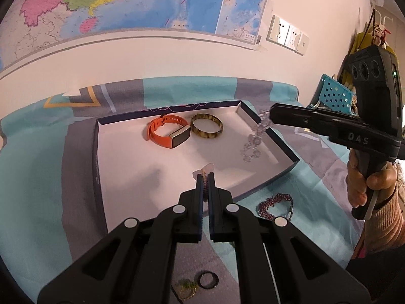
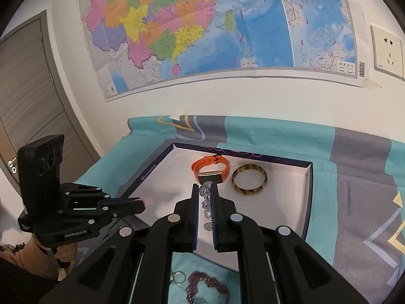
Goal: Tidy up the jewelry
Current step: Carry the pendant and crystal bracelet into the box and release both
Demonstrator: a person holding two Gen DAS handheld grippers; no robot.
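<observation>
**Both tools carry jewelry over the open box**

A counter [image 1: 38, 177] draped in a teal and grey patterned cloth stands against a white wall hung with a large coloured map [image 2: 202, 30].

Nearest the left wrist camera, at 6 o'clock on the cloth, lie a dark ring [image 1: 208, 280] and a gold piece [image 1: 186, 288] just beside it. A dark red beaded bracelet [image 1: 276, 205] rests on the cloth at about 4 o'clock, close outside the near edge of the box.

The left tool [image 1: 205, 177] is clenched on a thin braided strand [image 1: 204, 186] with a pale pink piece at its tip, held above the near part of the white-lined box [image 1: 101, 152]. The right tool [image 2: 203, 190] is clenched on a clear crystal bracelet [image 2: 205, 206]; in the left wrist view this bracelet hangs down in a chain from the fingertips at 2 o'clock, over the box's right side. A hand [image 1: 359, 185] in a peach knit sleeve grips that tool's handle.

Farther in, toward 12 o'clock, an orange watch [image 1: 167, 133] lies on the box floor with a mottled amber bangle [image 1: 206, 126] just beside it on its right, both near the far wall of the box. Wall sockets [image 1: 287, 35] sit beyond at 1 o'clock, and a grey door [image 2: 27, 96] shows at 9 o'clock in the right wrist view.
</observation>
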